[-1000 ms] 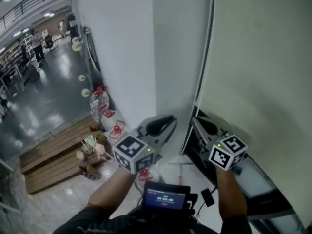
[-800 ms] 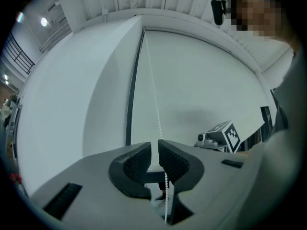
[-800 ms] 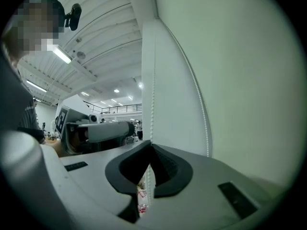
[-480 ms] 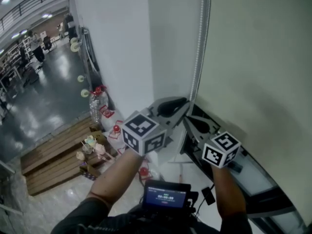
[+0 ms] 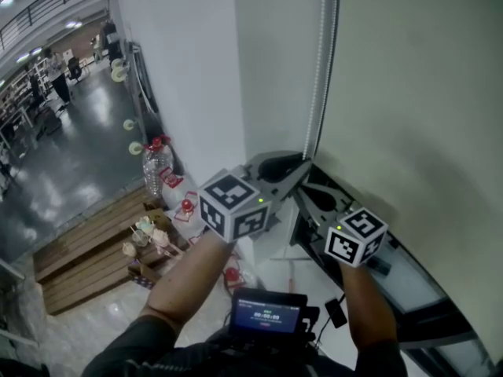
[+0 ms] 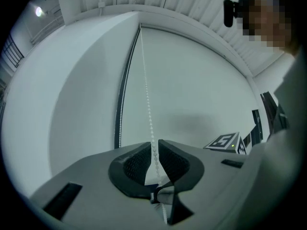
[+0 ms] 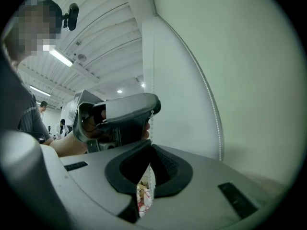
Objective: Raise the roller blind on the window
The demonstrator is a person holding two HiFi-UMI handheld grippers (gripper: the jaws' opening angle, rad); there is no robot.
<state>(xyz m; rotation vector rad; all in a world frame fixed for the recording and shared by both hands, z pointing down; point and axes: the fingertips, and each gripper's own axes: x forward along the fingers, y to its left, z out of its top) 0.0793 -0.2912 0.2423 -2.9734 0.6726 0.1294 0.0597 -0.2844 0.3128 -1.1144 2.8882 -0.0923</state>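
Reading both tools on the bead chain [image 6: 145, 80] beside the roller blind [image 5: 409, 93].

Left tool [image 6: 152, 148]: its own view shows the jaws almost together with the chain threaded down the slit. A thin sliver of light shows beside the beads, so I call it not clamped.

Right tool [image 7: 150, 150]: its own view shows the pads pinched onto the chain, no gap at the tips, chain hanging out below them.

Head view can't resolve either jaw state. It only gives the stacking: left tool higher on the chain, right tool just below it, tips close together. Right gripper view confirms that: the left tool sits directly ahead of the right tool's jaws, with the chain running up into its nose. Left gripper view catches just the right tool's marker cube [image 6: 224, 141], off to the right of its jaws.

The blind fills everything ahead and right of both tools. Left gripper view shows the chain rising along the blind's left edge next to a dark frame strip [image 6: 122, 95]; the top end is too small to make out.

Only the head view shows the surroundings:
- white wall [image 5: 189, 77] left of the left tool
- water bottle [image 5: 157, 167] and wooden pallet [image 5: 86, 250] on the floor [image 5: 63, 163], down to its left
- small lit screen [image 5: 267, 314] below both tools
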